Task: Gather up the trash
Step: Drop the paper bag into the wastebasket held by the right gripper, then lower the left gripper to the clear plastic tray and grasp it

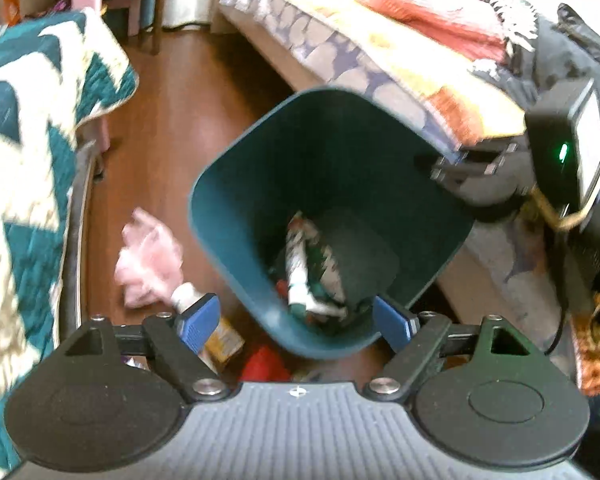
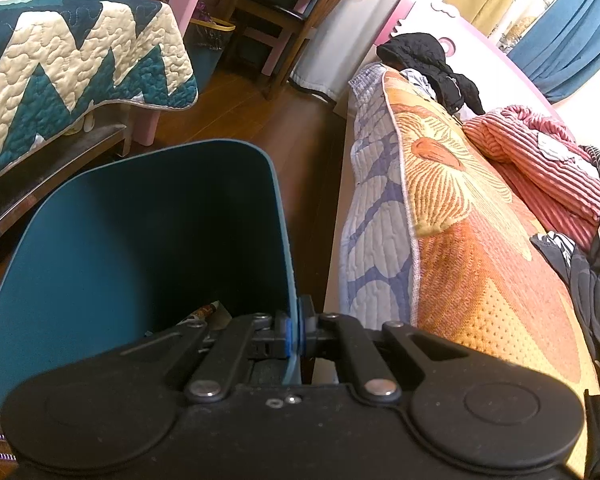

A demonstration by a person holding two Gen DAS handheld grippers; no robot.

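A teal trash bin [image 1: 236,208] stands tilted on the wood floor between two beds, with crumpled wrappers [image 1: 304,264] at its bottom. My left gripper [image 1: 296,324] is open and empty above the bin's near rim. My right gripper [image 2: 296,332] is shut on the bin's rim [image 2: 288,264]; it also shows in the left wrist view [image 1: 472,168] at the bin's right rim. On the floor left of the bin lie a crumpled pink tissue [image 1: 148,260], a small white bottle [image 1: 186,294], a yellow packet [image 1: 226,344] and a red wrapper [image 1: 264,364].
A bed with a teal-and-cream zigzag quilt [image 1: 28,128] is on the left. A bed with an orange floral cover [image 2: 480,240] and clothes is on the right. A wooden chair [image 2: 284,12] stands at the far end of the aisle.
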